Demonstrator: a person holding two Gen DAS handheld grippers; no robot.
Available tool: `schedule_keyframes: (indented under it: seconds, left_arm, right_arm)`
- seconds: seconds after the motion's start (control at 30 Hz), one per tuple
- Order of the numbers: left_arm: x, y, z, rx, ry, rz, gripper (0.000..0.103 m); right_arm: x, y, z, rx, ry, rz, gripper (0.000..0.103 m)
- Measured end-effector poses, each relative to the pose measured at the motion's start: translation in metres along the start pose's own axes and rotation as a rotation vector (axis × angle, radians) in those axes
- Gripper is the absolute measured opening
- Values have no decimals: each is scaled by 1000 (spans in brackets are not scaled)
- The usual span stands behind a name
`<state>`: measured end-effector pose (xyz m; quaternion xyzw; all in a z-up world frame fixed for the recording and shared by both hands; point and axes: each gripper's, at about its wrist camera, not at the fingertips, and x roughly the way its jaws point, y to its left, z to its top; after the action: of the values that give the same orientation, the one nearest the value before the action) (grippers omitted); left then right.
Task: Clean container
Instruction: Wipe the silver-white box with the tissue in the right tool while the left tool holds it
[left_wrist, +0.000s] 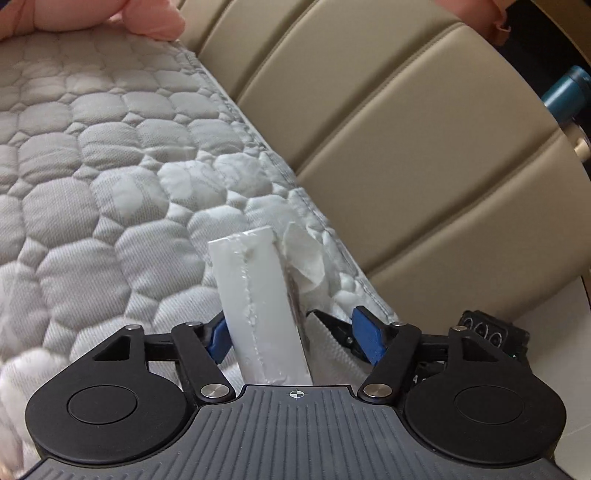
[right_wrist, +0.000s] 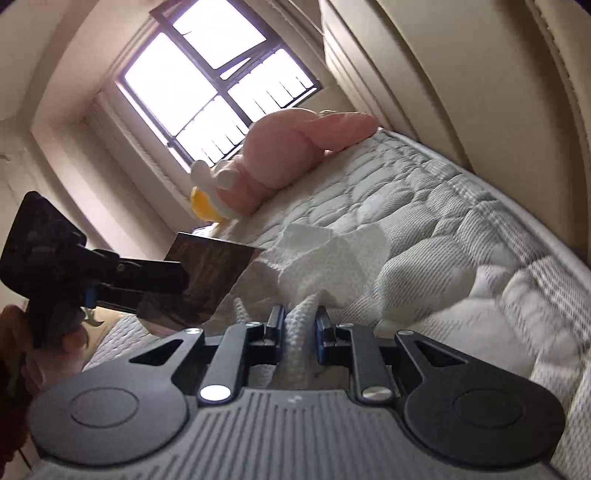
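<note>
A flat container (left_wrist: 258, 302) with a white taped outside and a dark glossy face (right_wrist: 207, 277) is held up over the bed. My left gripper (left_wrist: 293, 339) is shut on it; in the right wrist view the left gripper (right_wrist: 140, 284) reaches in from the left with a finger across the dark face. My right gripper (right_wrist: 300, 325) is shut on a crumpled white paper towel (right_wrist: 325, 258). The towel spreads forward, just right of the container's dark face. In the left wrist view the paper towel (left_wrist: 306, 258) shows behind the container's right edge.
A grey quilted mattress (left_wrist: 92, 184) lies below both grippers. A beige padded headboard (left_wrist: 406, 147) runs along its far side. A pink plush toy (right_wrist: 288, 155) rests on the mattress under a bright window (right_wrist: 207, 81). A hand (right_wrist: 70, 339) holds the left gripper. A teal bottle (left_wrist: 565, 92) stands at far right.
</note>
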<state>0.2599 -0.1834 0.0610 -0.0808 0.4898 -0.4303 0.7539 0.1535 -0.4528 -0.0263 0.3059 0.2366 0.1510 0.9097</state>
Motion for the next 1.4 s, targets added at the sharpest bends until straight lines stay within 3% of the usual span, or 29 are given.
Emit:
schedule_keyframes:
  seconds: [0.17,0.27,0.37,0.53,0.7,0.83,0.97,1.17,1.3,1.33,1.37,1.4]
  left_arm:
    - [-12,-11,-44,-5,-117,-25,58]
    - [-1,-13,-60,-13,-171,52,58]
    - [17,-18,-67,58,-163,132,59]
    - [30,-30,-80,206,-166,200,60]
    - [38,-39,-95,292,-149,236,58]
    - [31,-35,-97,279,-151,228,59]
    - [27,-35,-99,295,-155,235,62]
    - [28,-41,-105,335,-177,235,62]
    - [35,-60,-121,465,-193,287,66]
    - [37,-64,-124,485,-192,290,67]
    - [37,-67,-129,496,-192,287,67]
    - [36,-71,-133,505,-197,287,67]
  right_arm:
    - [-25,15,-22,-34,-16,25,17]
    - [-37,19,-23,-50,-78,-84,16]
    - [-55,23,-12,-79,-167,-198,15]
    - [-71,38,4,-48,-196,-8,15]
    - [-35,63,0,-85,-67,149,15]
    - [-22,63,-15,-125,-12,85,15]
    - [-30,43,-19,-68,1,30,15]
    - [-40,17,-25,-70,21,-175,15]
    - [-51,7,-26,-75,1,-225,24]
    - [-52,7,-26,-66,3,-208,31]
    - [-51,7,-26,-62,8,-193,45]
    - [-49,9,-26,-69,14,-188,51]
